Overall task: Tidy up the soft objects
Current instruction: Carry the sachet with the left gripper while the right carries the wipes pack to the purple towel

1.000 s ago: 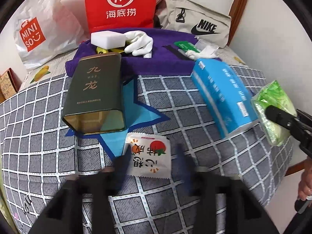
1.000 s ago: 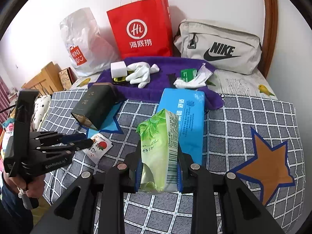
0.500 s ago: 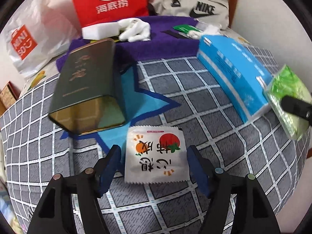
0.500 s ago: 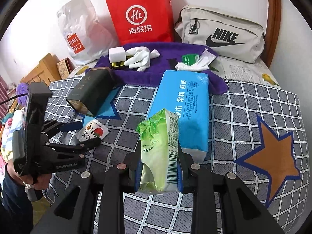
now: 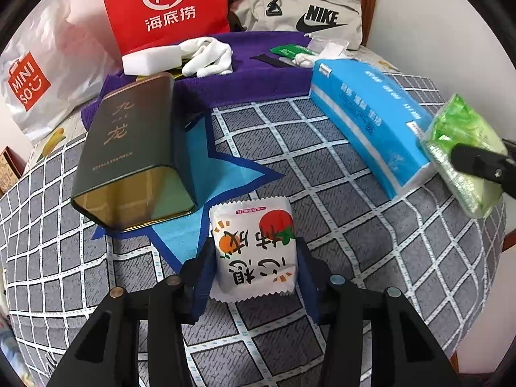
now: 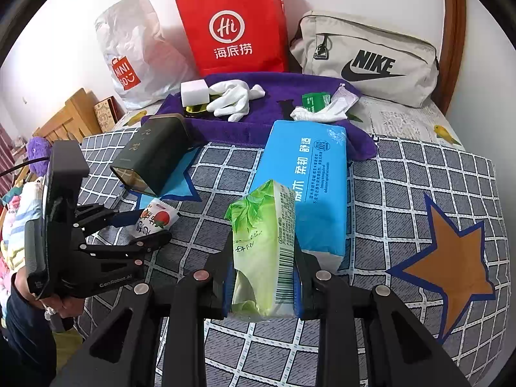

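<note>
Tissue packs are sitting in both tongs. Left tongs (image 5: pixel 254 259) are squeezing the white pack (image 5: pixel 253 251) on its two sides, low over the checked bed cover (image 5: pixel 354 258), just beside the dark tin (image 5: pixel 129 151). Right tongs (image 6: pixel 262 277) are clamping the green pack (image 6: pixel 264 248) upright, right against the near end of the blue pack (image 6: pixel 309 187). Behind these, white gloves (image 6: pixel 233 98) are lying on a purple towel (image 6: pixel 264 125).
</note>
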`<state>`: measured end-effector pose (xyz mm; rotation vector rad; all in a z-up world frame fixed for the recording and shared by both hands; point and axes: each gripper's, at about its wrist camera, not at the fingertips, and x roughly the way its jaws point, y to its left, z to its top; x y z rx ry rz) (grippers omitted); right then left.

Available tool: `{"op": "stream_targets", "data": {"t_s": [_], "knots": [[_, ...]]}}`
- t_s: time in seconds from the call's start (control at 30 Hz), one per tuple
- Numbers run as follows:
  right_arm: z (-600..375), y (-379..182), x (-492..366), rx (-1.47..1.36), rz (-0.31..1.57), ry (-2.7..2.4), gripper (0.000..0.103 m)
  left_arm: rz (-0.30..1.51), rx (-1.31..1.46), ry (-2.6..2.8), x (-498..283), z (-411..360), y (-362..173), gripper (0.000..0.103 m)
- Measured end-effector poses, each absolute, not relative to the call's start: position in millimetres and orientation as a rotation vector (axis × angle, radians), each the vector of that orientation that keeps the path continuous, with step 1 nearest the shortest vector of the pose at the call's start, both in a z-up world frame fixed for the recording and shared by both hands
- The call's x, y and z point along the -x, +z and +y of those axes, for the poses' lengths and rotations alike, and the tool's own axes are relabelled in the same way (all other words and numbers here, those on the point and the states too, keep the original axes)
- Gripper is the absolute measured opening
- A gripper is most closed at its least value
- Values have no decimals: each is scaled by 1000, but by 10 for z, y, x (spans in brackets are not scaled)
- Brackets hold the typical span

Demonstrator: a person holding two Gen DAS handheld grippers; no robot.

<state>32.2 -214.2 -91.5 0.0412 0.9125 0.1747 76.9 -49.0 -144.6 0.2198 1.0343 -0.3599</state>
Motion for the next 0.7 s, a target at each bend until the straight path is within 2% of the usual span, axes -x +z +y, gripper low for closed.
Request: {"op": "stream_targets", "data": {"t_s": [0.7], "knots": [[-2193,-571,-499,-27,803,146,28,927,-132,-323,-956,-418,-662,45]]}}
